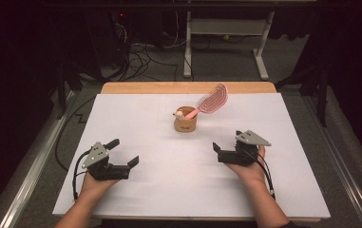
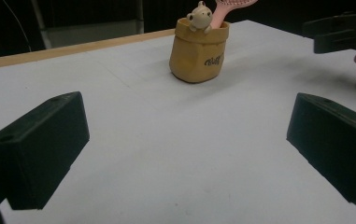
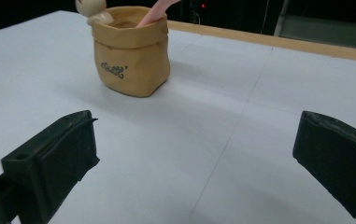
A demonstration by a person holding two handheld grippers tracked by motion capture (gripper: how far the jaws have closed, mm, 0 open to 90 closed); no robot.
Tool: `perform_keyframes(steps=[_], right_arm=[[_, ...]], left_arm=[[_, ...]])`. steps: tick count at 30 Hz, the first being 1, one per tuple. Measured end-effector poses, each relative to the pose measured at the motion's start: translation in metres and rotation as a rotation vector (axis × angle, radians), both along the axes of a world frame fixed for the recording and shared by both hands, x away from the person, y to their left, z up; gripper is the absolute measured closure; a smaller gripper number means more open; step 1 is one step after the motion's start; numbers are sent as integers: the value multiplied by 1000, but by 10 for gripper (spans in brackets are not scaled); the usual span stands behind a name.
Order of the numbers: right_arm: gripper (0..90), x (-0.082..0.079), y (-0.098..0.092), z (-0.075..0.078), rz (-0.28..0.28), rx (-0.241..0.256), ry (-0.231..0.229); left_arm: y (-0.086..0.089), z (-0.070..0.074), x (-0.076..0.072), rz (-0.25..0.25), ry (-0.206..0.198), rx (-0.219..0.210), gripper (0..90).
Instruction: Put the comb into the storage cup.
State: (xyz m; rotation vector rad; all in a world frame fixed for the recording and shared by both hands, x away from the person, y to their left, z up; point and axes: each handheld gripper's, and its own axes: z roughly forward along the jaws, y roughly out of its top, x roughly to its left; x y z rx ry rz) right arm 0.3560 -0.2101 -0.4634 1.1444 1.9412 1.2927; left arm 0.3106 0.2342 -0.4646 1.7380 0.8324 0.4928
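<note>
Both my grippers, left (image 1: 123, 153) and right (image 1: 226, 144), were wide apart, holding nothing. Pink brush (image 1: 209, 102) stood ahead between them in tan pouch (image 1: 185, 121). Judged light, stiff; take its handle.

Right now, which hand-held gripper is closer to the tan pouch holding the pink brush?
The right hand-held gripper: it sits nearer the tan pouch than the left hand-held gripper, which lies farther back and off to the side.

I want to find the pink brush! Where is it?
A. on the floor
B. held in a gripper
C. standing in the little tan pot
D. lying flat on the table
C: the pink brush has its handle down inside the little tan pot and its head leaning out to the right, while both grippers sit open and apart from it.
</note>
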Motion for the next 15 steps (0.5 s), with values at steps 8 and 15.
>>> perform_keyframes(steps=[8, 15], right_arm=[[3, -45, -30, 4, 9, 46, -71], [2, -75, -61, 8, -18, 63, -110]], left_arm=[[-1, 0, -1, -7, -4, -1, 0], [-1, 2, -4, -4, 5, -2, 0]])
